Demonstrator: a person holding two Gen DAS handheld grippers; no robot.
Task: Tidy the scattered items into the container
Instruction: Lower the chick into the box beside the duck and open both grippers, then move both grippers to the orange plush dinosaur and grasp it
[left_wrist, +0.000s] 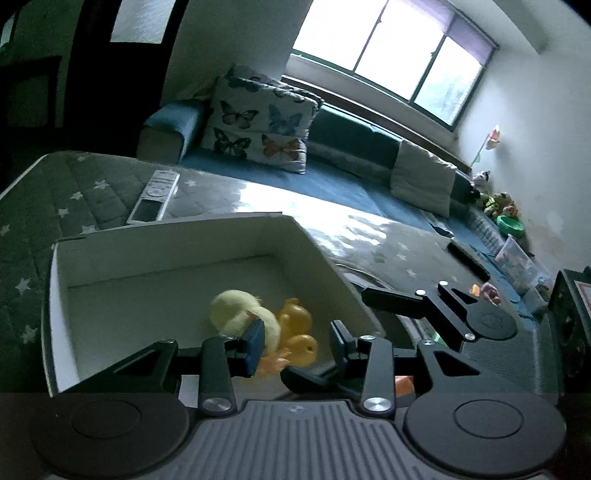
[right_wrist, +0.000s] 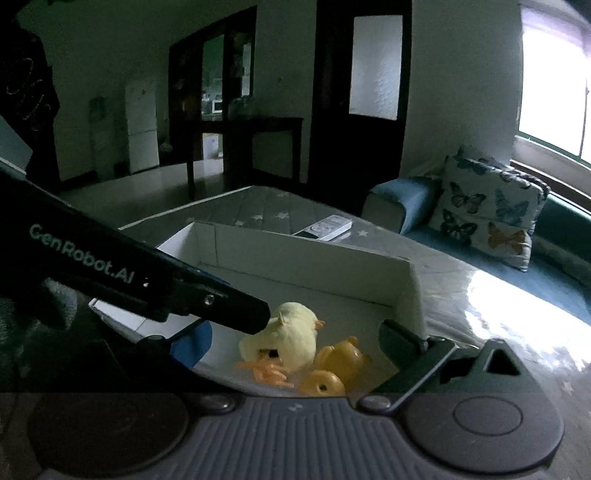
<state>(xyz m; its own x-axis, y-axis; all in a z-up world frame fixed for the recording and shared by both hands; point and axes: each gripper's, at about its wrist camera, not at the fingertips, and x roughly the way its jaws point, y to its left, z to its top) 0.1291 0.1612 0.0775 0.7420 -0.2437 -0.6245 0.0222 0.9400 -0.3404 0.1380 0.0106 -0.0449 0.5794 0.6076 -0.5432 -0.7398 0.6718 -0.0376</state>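
The white box was set on a grey, star-patterned surface, and two toys were seen lying inside it: a pale yellow plush chick and, touching it at about four o'clock, a yellow rubber duck. The left gripper was held above the near edge of the box, its blue-padded fingers spread with nothing pinched between them. The right gripper was likewise held over the box with its fingers spread wide and empty. A white remote control was seen on the surface beyond the box at eleven o'clock, and a butterfly cushion on the blue sofa behind.
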